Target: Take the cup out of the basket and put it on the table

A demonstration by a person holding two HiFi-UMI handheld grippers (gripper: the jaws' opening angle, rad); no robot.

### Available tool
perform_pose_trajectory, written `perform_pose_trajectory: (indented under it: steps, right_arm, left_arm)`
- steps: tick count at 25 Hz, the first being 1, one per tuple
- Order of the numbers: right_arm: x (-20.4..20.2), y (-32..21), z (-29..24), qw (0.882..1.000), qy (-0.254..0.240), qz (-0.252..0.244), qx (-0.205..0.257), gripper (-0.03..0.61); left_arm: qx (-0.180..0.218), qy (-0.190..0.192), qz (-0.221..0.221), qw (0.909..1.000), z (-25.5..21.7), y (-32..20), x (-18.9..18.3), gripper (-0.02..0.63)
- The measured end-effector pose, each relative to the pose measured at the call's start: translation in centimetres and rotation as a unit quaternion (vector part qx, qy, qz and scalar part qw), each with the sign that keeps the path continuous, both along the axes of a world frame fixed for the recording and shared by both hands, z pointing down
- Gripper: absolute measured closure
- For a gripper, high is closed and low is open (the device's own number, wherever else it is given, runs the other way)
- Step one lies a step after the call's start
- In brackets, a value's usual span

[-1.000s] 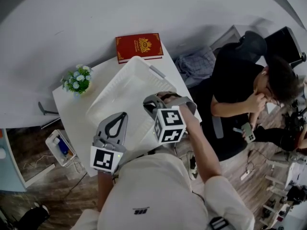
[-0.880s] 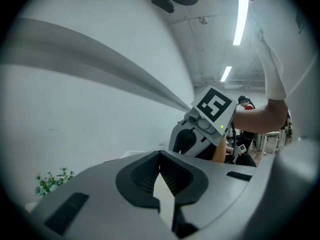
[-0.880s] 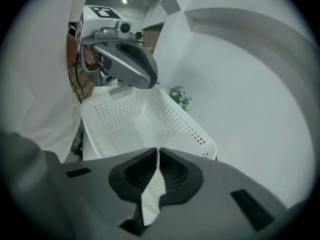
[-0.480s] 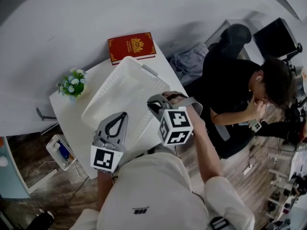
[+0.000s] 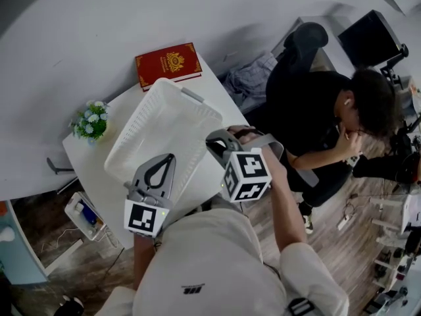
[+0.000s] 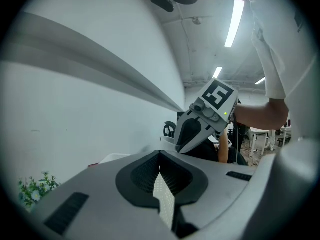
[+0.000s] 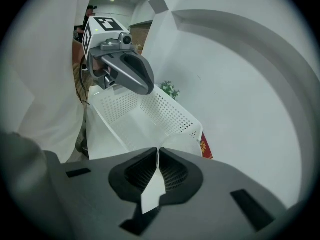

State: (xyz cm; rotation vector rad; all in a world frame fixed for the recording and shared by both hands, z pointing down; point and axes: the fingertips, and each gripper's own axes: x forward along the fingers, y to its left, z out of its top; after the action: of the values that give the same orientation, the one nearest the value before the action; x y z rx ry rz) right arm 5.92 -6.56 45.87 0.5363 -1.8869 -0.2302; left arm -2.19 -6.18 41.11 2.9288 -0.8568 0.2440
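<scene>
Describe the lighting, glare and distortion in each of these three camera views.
Head view: even, soft light, straight lines bowed by the wide lens, basket sharp. Left gripper view: fisheye circle with dark corners, ceiling lights blown out. Right gripper view: same dark rim; the white cup in the right gripper barely separates from white surroundings.

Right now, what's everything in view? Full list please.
table: one, white, centre
basket: one, white, perforated, on the table
cup: one, white, by the basket's rim, held by its thin wall
book: one, red, table's far corner
plant: one, green with pale flowers, table's left edge
box: one, white, on the floor left of the table
seated person: one, black top, right of the table
left gripper: one, grey, shut on the basket's wall
right gripper: one, grey, shut on the cup
</scene>
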Motion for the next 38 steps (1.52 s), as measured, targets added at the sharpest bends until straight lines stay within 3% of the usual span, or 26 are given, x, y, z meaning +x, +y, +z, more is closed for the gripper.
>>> perform_pose_trajectory:
  steps: [22,38]
  right_arm:
    - [5.3,3.8,0.2,0.996,-0.007,0.087,-0.008,0.552]
    - [6.2,5.9,4.2,0.989,-0.033,0.140,-0.038,0.552]
  left_arm:
    - [-0.004,0.008,0.111,0.9938,0.2,2.6,7.0,0.604]
    - [-0.027,0.018,0.151,0.9880,1.0,4.6,9.3,0.604]
